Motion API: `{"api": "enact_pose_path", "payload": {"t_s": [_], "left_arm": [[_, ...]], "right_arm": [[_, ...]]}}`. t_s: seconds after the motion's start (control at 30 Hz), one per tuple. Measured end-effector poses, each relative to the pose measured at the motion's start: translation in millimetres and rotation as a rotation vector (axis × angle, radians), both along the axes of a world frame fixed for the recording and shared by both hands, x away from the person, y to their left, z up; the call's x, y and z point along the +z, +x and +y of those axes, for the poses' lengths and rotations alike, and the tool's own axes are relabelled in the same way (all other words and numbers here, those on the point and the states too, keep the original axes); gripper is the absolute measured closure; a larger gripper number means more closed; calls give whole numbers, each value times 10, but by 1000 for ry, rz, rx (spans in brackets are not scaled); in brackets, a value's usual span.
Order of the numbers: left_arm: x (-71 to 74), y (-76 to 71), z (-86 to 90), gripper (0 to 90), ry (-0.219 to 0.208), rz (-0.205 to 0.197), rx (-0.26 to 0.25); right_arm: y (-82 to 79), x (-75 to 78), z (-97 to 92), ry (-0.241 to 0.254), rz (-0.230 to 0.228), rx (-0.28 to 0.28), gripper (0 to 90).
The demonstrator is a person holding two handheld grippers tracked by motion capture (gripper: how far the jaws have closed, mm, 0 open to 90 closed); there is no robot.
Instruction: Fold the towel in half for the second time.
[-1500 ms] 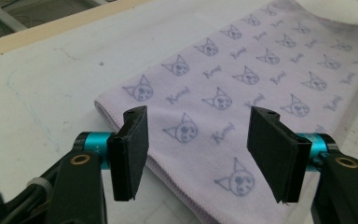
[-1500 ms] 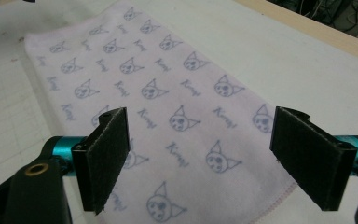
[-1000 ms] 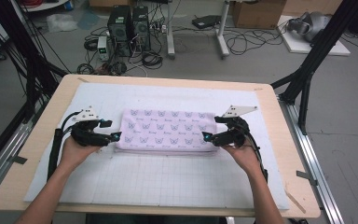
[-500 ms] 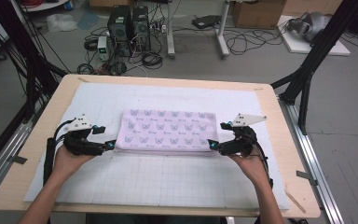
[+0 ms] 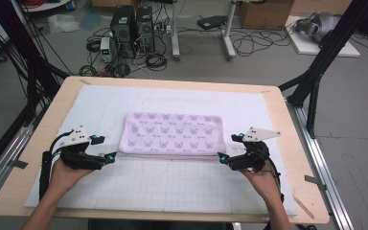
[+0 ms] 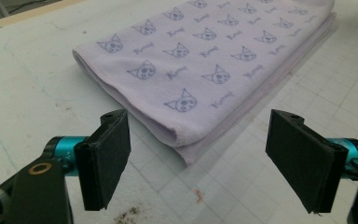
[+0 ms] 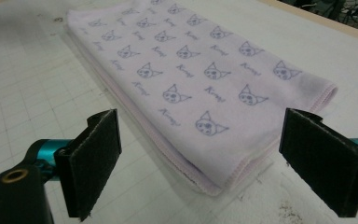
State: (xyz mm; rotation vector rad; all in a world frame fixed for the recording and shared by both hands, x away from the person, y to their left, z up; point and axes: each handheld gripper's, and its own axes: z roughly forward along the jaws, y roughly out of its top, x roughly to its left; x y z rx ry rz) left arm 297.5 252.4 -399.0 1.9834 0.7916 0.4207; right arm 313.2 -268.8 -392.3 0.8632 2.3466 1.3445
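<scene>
White matting covers the desk (image 5: 38, 191); a folded towel (image 5: 172, 134) lies mid-desk, long axis left to right. Both tongs, left (image 5: 106, 148) and right (image 5: 226, 148), gape empty just off its near corners, the left's jaws just opened wider.

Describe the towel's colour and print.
The towel is pale lilac with rows of small purple cat faces and script words, clearest in the left gripper view.

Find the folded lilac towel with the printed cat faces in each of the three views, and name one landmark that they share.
High view: the folded lilac cat-print towel lies mid-table on the white gridded mat.
Left gripper view: it runs from the upper right down to a corner between the black jaws.
Right gripper view: it fills the upper middle, a corner nearest the jaws.
Shared landmark: the mat's grid lines.
</scene>
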Motion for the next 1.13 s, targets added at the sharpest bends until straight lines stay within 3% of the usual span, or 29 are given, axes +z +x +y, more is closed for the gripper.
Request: {"api": "enact_pose_path", "payload": {"t_s": [0.27,0.73,1.13], "left_arm": [[-30,-131,39,211,3,-5,2],[-93,-239,65,172,12,-3,13],[-132,-339,65,158,4,-2,5]], "right_arm": [[-152,-26,-21,36,-7,-1,119],[-413,-147,-172,33,-14,-62,117],[-603,-173,-181,34,-31,-64,117]]}}
